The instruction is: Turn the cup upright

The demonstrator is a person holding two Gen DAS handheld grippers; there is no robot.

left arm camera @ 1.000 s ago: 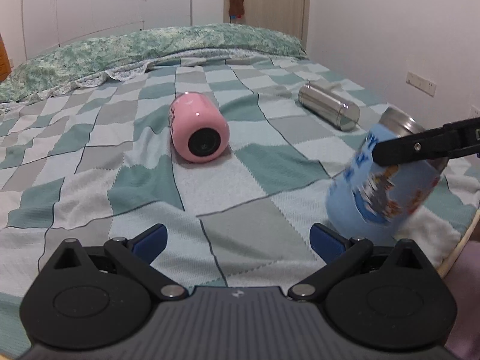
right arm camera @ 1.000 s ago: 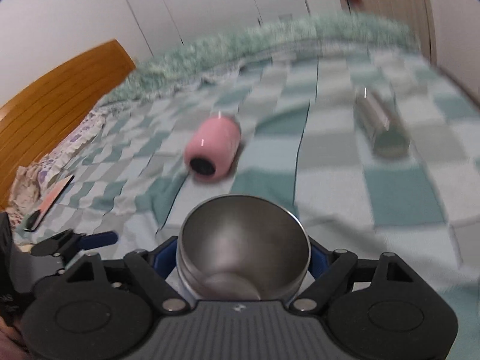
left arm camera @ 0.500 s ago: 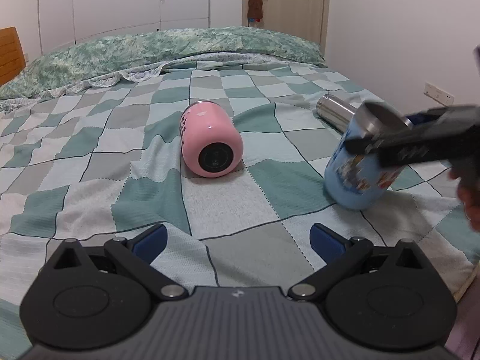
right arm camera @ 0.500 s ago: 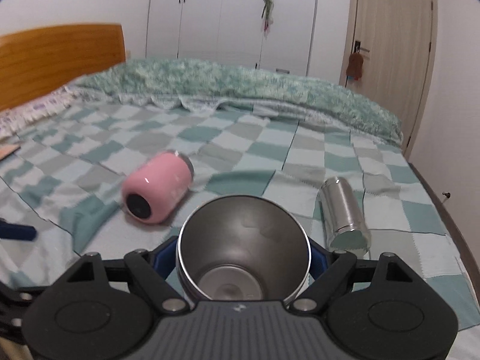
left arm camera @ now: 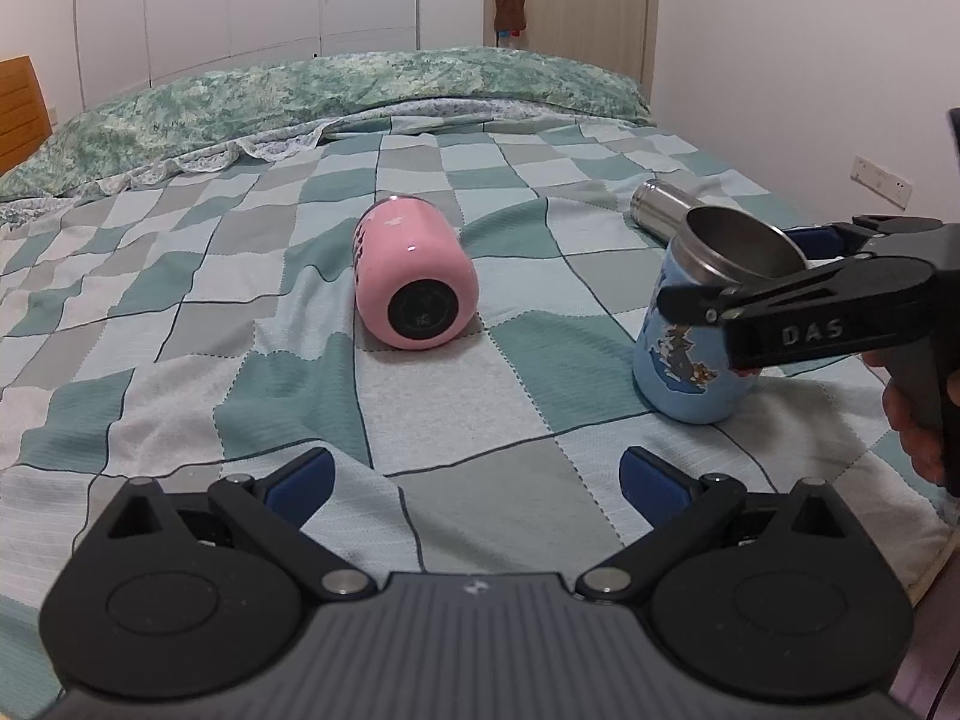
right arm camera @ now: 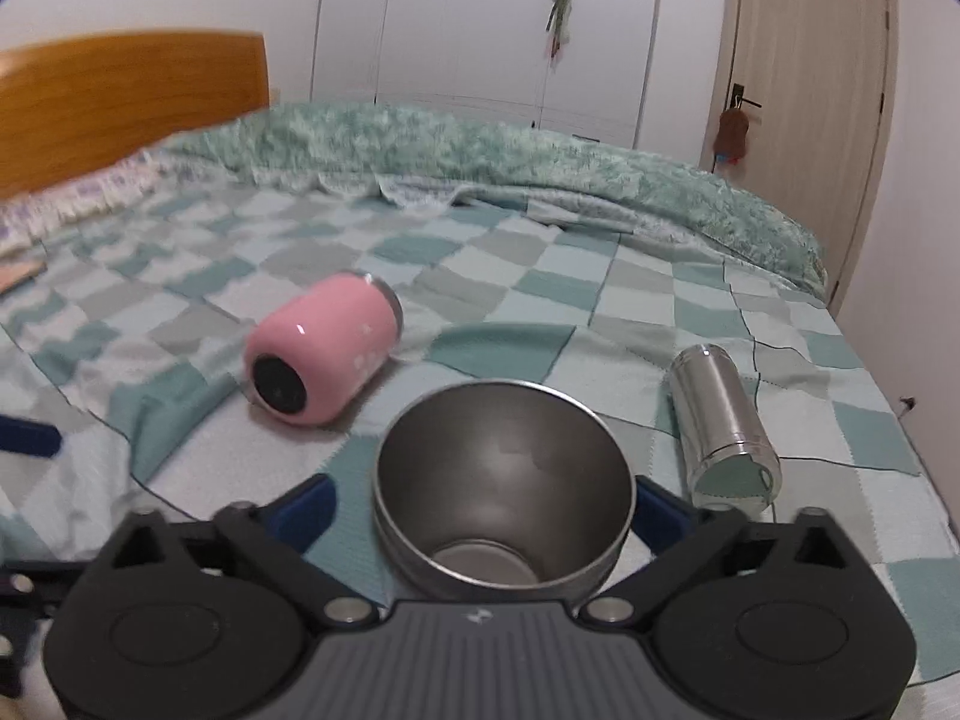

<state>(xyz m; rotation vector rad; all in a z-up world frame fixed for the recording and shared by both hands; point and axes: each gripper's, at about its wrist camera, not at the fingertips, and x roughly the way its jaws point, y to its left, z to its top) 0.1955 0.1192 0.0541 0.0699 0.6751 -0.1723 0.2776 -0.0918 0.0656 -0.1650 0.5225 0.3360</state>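
**Blue cup upright in right gripper, pink cup still on its side**

Checked bedspread (left arm camera: 180, 324) fills frame. Pink cup (left arm camera: 414, 279) lies center, long axis toward camera, base facing the empty, spread left gripper (left arm camera: 474, 480). Blue cartoon cup (left arm camera: 699, 354) stands right, clamped near rim by right gripper (right arm camera: 504, 510). Steel tumbler (right arm camera: 720, 426) lies behind.

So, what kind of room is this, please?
Most likely a bedroom: a bed with a checked blanket, a wooden headboard, and white wardrobe doors beside a door.
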